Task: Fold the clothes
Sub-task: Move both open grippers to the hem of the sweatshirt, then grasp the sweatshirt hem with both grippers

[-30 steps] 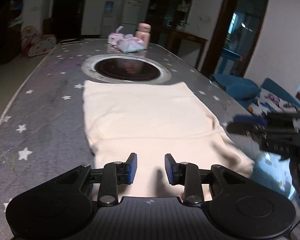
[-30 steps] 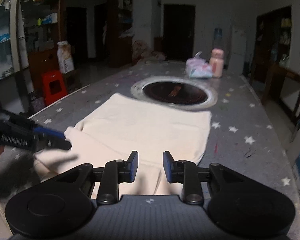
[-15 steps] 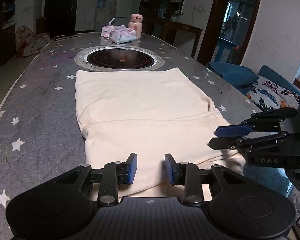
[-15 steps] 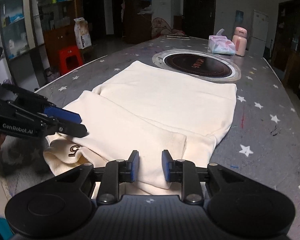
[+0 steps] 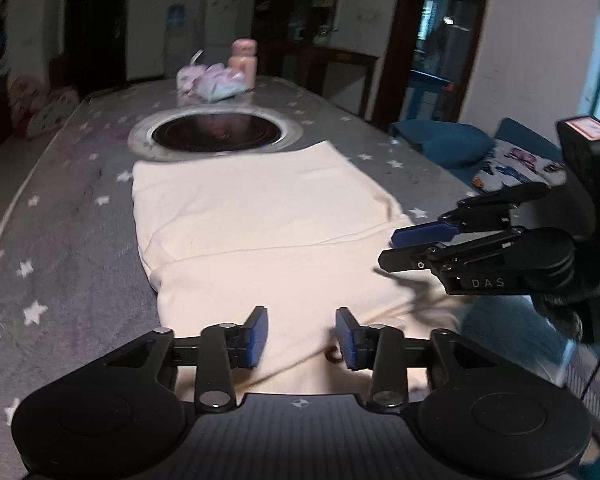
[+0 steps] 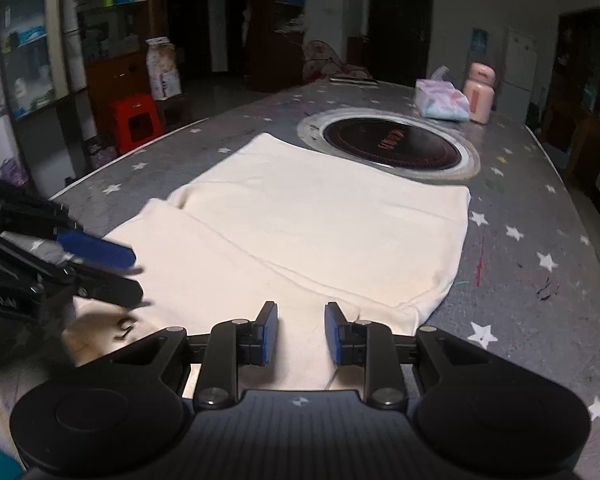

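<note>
A cream garment (image 5: 260, 220) (image 6: 320, 220) lies flat on the star-patterned table (image 5: 60, 220), its near part folded over in a second layer. My left gripper (image 5: 300, 328) hovers over the near edge of the cloth. Its jaws are opening and the pads press on nothing. It shows at the left in the right wrist view as the left gripper (image 6: 100, 264), above the cloth's near left corner. My right gripper (image 6: 301, 320) stands over the near edge with a narrow gap and nothing pinched. The left wrist view shows this right gripper (image 5: 420, 248) over the cloth's right edge.
A round cooktop (image 5: 220, 136) (image 6: 388, 144) is set into the table just beyond the garment. Behind it stand a tissue pack (image 5: 212, 84) and a pink bottle (image 5: 243, 60). A blue sofa (image 5: 452, 144) is past the right edge and a red stool (image 6: 134, 120) past the left.
The left gripper's jaws have widened. Each gripper has come further into the other's view, over the cloth's near corners. The garment lies as before.
</note>
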A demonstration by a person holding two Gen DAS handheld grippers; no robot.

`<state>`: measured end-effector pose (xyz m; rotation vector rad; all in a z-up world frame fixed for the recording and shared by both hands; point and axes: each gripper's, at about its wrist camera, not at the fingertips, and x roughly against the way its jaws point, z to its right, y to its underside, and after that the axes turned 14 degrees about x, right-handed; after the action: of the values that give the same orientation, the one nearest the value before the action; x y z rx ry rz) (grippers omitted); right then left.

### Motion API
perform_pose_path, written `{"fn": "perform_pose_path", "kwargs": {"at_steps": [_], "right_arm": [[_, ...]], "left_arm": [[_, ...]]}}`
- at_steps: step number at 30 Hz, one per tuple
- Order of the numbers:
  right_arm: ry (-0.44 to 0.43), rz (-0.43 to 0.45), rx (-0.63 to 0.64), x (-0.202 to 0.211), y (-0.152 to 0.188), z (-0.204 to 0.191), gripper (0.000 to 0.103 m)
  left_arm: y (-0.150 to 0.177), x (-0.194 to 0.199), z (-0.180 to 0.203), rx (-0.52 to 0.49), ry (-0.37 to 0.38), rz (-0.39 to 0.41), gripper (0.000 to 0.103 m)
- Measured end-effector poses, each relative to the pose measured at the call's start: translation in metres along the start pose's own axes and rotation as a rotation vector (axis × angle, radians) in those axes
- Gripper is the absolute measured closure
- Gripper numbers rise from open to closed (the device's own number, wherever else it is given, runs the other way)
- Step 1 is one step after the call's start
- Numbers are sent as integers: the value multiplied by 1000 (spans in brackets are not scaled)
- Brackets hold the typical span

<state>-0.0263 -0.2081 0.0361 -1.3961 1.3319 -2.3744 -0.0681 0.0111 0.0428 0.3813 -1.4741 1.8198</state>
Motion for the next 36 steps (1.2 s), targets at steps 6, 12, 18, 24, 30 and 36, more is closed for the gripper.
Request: {"fn": "perform_pose_path", "kwargs": {"at_steps": [6,12,18,24,30,36], "right_arm": [[-28,-30,129,13,9,-23,77],[-1,-13,170,29,10,-30,76],[-3,-31,229,46,16,-35,65],[-2,-58,291,59,26,-41,55],[-6,-79,340,60,34,-45,50],[-13,-59,409,58,38,-57,45]], "left_arm": [[16,15,16,-88,21,-23,57],[26,23,27,-142,-14,-11,57],[38,25,29,-224,-42,2,57],[52,18,32,-348,-92,49,57],[63,12,36,-436,-84,83,63],[56,10,34,-421,-51,109,85]]}}
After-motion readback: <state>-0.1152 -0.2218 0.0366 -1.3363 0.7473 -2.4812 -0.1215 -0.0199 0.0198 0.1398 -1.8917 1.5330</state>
